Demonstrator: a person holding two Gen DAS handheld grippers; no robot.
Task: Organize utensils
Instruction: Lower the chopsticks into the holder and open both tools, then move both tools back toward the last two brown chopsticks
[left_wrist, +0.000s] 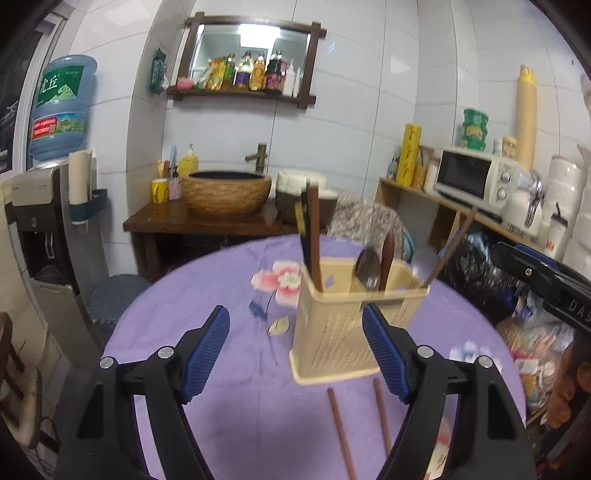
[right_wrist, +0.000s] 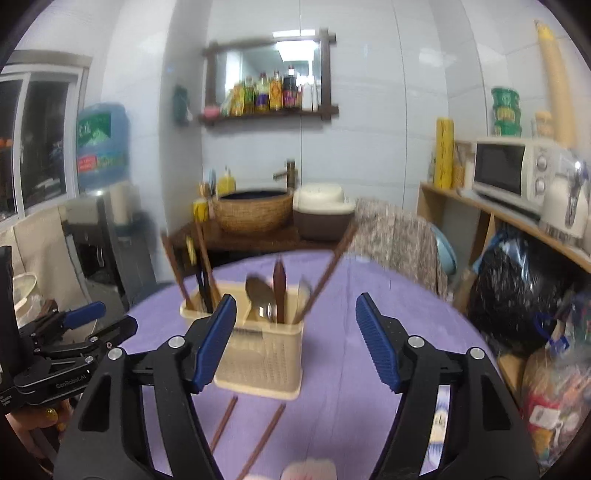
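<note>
**Both tongs spread over the utensil caddy, nothing gripped**

Left gripper (left_wrist: 295, 350): black arms, blue ribbed pads, jaws wide apart and empty. Its right pad overlaps the near corner of the beige perforated plastic utensil caddy (left_wrist: 332, 339); contact cannot be told through the blur. Right gripper (right_wrist: 295, 343): same build, jaws likewise spread and empty, its left pad in front of the caddy's near left corner.

Two loose brown wooden chopsticks (left_wrist: 341, 432) lie flat on the lilac flowered tablecloth (left_wrist: 221, 424), just in front of the caddy and between the left gripper's arms. In the right wrist view they sit between that gripper's arms too, splayed apart.

The caddy stands upright near the middle of the round table. Inside it: dark brown chopsticks (left_wrist: 314, 236) upright in the left compartment beside a dark handle with a yellow patch; a steel spoon (left_wrist: 368, 267) and a brown wooden spoon (left_wrist: 388, 258) in the middle; one chopstick (left_wrist: 452, 247) leaning out to the right.

Writing: "DAS" on the right gripper's body at the left view's edge; "GenRobot.AI" on the left gripper's body in the right view. The blue water-cooler bottle (left_wrist: 61, 107) carries a green label with white Chinese characters, too blurred to read with confidence.

Beyond: woven-look basin (left_wrist: 227, 192), white microwave (left_wrist: 476, 177).
</note>
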